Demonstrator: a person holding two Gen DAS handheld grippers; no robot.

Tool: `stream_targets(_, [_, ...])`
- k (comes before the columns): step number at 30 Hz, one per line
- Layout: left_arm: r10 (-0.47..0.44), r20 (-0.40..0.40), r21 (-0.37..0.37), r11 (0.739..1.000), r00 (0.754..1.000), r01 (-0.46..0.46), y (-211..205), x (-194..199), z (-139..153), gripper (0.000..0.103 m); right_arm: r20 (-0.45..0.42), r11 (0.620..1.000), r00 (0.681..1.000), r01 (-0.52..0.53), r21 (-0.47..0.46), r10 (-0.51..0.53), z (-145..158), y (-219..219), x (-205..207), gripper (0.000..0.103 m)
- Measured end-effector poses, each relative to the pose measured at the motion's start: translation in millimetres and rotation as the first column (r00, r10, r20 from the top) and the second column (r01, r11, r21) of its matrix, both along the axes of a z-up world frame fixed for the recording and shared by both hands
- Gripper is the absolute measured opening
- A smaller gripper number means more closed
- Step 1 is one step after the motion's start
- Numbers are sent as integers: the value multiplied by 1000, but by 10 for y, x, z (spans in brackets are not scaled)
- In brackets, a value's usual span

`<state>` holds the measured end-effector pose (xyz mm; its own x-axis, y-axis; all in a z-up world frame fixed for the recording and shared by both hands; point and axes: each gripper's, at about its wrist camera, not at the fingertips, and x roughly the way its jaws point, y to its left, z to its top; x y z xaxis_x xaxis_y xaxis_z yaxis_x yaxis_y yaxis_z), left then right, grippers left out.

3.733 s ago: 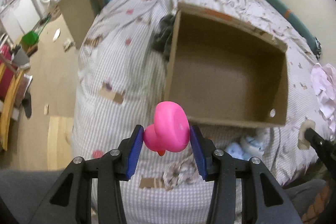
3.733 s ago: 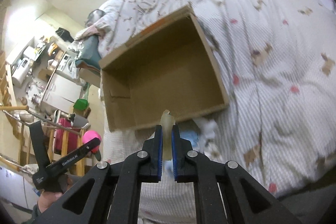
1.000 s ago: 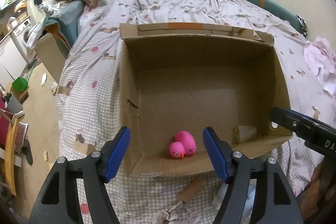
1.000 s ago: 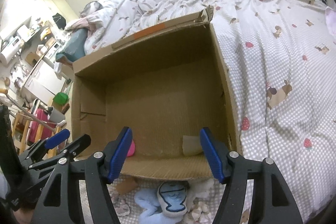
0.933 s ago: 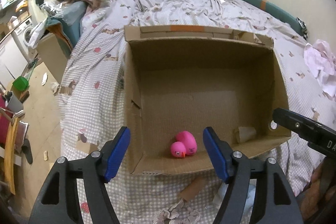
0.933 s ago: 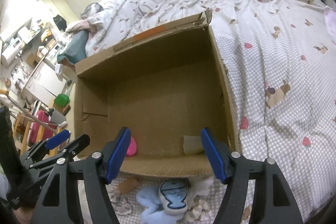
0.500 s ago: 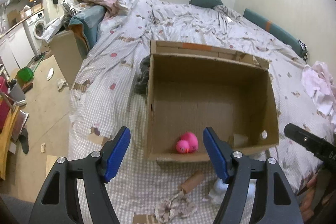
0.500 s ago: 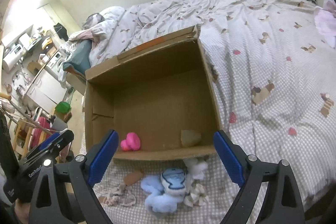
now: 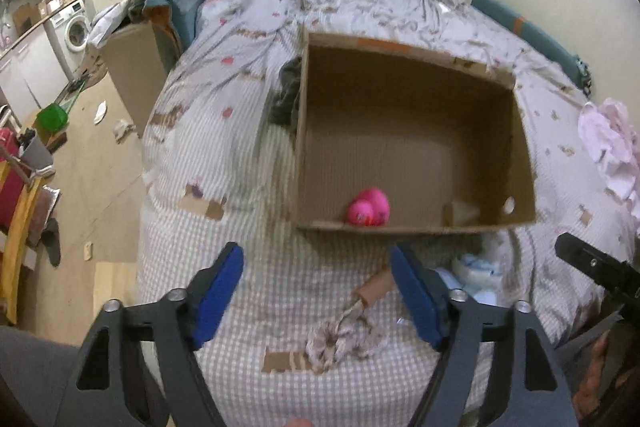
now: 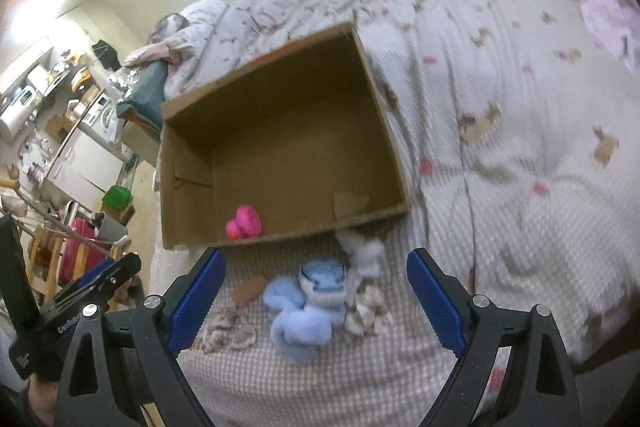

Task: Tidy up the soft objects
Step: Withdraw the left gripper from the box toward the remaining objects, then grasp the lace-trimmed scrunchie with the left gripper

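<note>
An open cardboard box (image 9: 520, 131) (image 10: 384, 115) lies on the bed. A pink rubber duck (image 9: 368, 207) (image 10: 244, 223) and a pale beige soft piece (image 9: 462, 213) (image 10: 350, 203) sit inside near the front wall. In front of the box lie a blue plush toy (image 10: 308, 307) (image 9: 476, 269), a white soft toy (image 10: 364, 255), a brown cylinder (image 9: 370, 289) (image 10: 250, 289) and a patterned fabric bundle (image 9: 344, 341) (image 10: 228, 331). My left gripper (image 9: 316, 295) is open and empty, held back from the box. My right gripper (image 10: 316, 303) is open and empty, above the blue plush.
The bed has a checked cover (image 9: 224, 163) with crumpled bedding behind. A pink cloth (image 9: 612, 143) lies at the right. A second cardboard box (image 9: 132, 67) stands left of the bed. The floor (image 9: 80, 163) at left holds clutter, a green bin (image 9: 52, 117) and wooden furniture.
Both grippers let go of their objects into the box earlier, then drew back toward the bed's near edge. The box now looks smaller, and the toys in front of it have come into view.
</note>
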<state>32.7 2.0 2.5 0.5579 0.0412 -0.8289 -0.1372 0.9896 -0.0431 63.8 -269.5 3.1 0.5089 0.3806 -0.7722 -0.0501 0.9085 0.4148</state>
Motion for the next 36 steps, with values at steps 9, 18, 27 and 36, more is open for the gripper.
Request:
stream_targets(9, [31,-85,-17,999,996,-33,76,-116,-243,100,-96,1000,995,11,-10,-12,-220,0,-62,98])
stream_targets(18, [84,-216,-24,996,973,-91,191,-35,-544,101,-194,999,981,-30,-19,26,-444,123,-39,98])
stream_targets(27, [206,-256,-60,972,945,-228,511,53,-661,101,-229,1000,973,16,-3,-16,-523,40,43,98])
stream_targets(36, [96,-390,-230,953,916,-198,367,181,-1028,93,-276,999,961,40,34,-29,-637,15,114,98])
